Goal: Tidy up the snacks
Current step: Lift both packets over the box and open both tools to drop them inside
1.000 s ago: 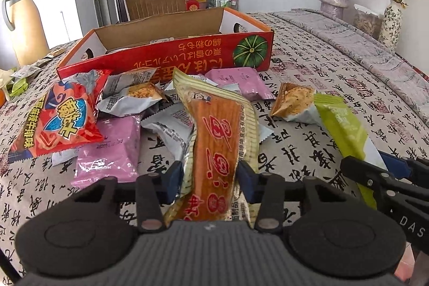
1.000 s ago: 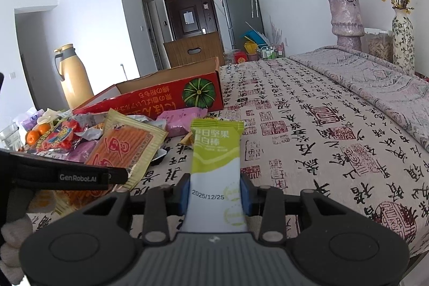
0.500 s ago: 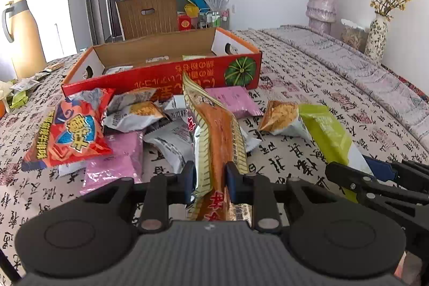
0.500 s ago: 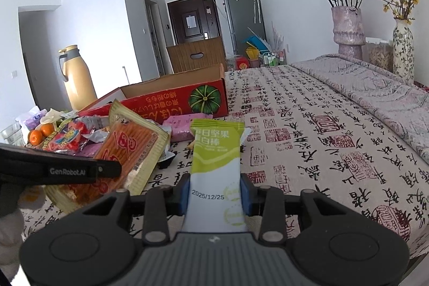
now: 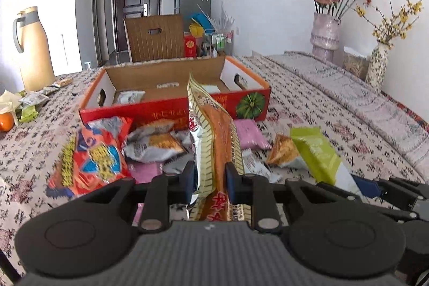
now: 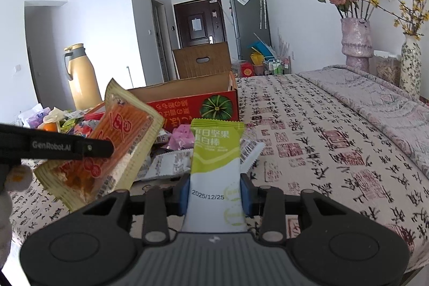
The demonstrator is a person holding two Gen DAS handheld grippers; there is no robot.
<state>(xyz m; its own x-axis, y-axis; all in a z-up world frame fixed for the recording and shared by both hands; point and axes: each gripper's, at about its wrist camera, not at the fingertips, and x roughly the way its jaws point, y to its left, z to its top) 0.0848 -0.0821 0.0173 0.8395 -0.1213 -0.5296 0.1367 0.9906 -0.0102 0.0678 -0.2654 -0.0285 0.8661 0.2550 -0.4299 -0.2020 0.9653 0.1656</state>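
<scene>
My left gripper (image 5: 209, 182) is shut on a long orange and cream snack packet (image 5: 214, 136) and holds it up off the table, tilted; it also shows in the right wrist view (image 6: 107, 149). My right gripper (image 6: 214, 192) is shut on a green and white nut bar packet (image 6: 214, 160), also seen in the left wrist view (image 5: 319, 154). An open red cardboard box (image 5: 171, 109) with a pumpkin print stands behind the snack pile; it holds a few packets.
Loose snacks lie on the patterned tablecloth: a red and blue bag (image 5: 91, 160), silver packets (image 5: 152, 144), pink packets (image 5: 249, 136), an orange triangle packet (image 5: 281, 152). A tan thermos (image 5: 34, 50) and an orange (image 5: 5, 121) stand left. Vases (image 5: 324, 36) stand far right.
My left gripper has closed on the orange packet and lifted it off the pile, turning it edge-on. My right gripper has risen with the green bar.
</scene>
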